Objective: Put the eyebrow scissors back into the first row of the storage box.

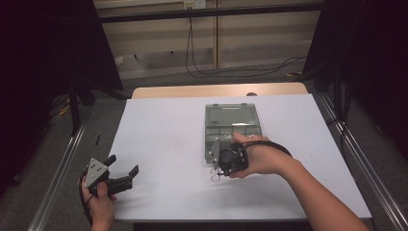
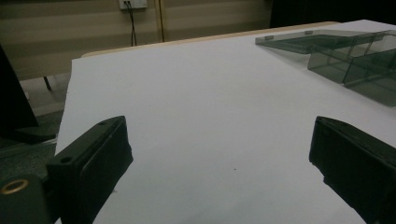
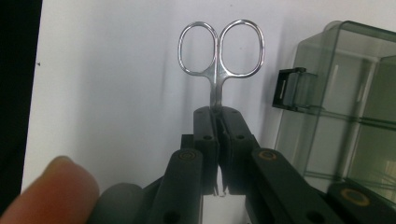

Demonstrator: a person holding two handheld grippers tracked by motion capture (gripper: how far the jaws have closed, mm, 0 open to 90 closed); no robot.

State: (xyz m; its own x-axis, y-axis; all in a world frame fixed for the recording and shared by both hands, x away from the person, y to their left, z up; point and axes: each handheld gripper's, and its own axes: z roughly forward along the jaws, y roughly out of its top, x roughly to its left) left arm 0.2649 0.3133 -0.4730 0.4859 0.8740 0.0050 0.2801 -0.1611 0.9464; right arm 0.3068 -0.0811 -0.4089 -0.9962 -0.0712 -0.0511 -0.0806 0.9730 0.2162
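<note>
The white surface (image 1: 163, 144) lies bare across its whole left half, with wide room between its left edge and the smoked plastic box (image 1: 231, 126) standing open near the middle. The left tongs (image 1: 124, 174) hover at the near left corner, jaws wide apart with nothing between them. The right tongs (image 3: 218, 122) are clamped together on small steel scissors (image 3: 219, 51), held just beside the box's near left corner, finger loops pointing away from the tongs. The blades are hidden between the jaws; the box's compartments are too dim to read.
</note>
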